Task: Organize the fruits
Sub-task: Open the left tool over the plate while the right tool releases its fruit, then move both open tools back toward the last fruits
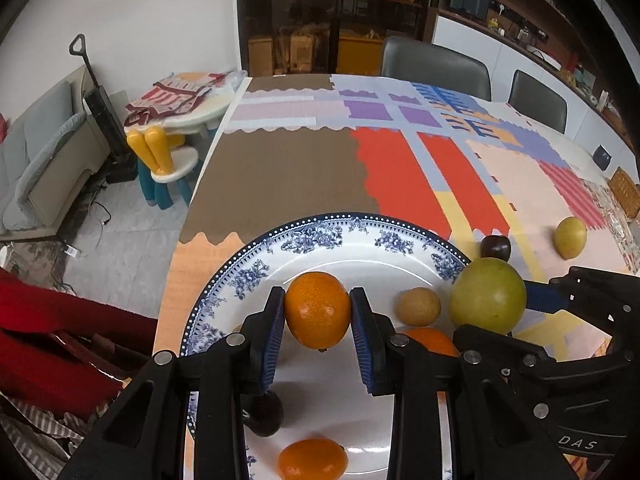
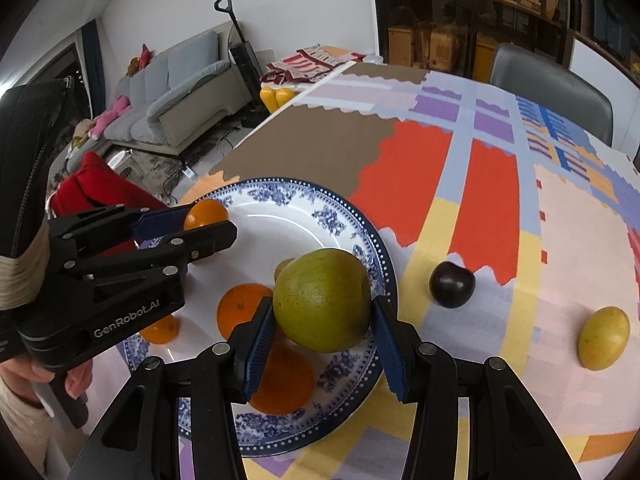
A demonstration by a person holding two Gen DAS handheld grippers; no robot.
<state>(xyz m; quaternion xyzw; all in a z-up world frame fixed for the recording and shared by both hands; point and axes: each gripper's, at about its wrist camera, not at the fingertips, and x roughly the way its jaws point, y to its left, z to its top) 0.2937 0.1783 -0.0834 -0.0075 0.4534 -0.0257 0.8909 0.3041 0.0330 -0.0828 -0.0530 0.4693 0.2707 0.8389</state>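
Observation:
A blue-and-white plate [image 1: 320, 236] [image 2: 280, 200] sits on the patchwork tablecloth. My left gripper [image 1: 318, 312] [image 2: 200, 222] is shut on an orange [image 1: 318, 310] [image 2: 206, 213] held above the plate. My right gripper [image 2: 324, 316] [image 1: 516, 312] is shut on a large green fruit [image 2: 322, 300] [image 1: 488, 296] above the plate's right rim. On the plate lie more oranges [image 1: 312, 460] [image 2: 240, 308], a small brown fruit [image 1: 418, 306] and a dark plum [image 1: 266, 416]. Off the plate lie a dark plum [image 2: 452, 284] [image 1: 495, 247] and a yellow fruit [image 2: 604, 338] [image 1: 570, 238].
Grey chairs [image 1: 436, 66] [image 2: 552, 92] stand at the table's far side. A red cloth [image 1: 60, 320] lies off the left table edge. A small kids' table and chair [image 1: 172, 148], a sofa [image 2: 172, 88] and shelves stand beyond. A woven basket [image 1: 624, 192] sits far right.

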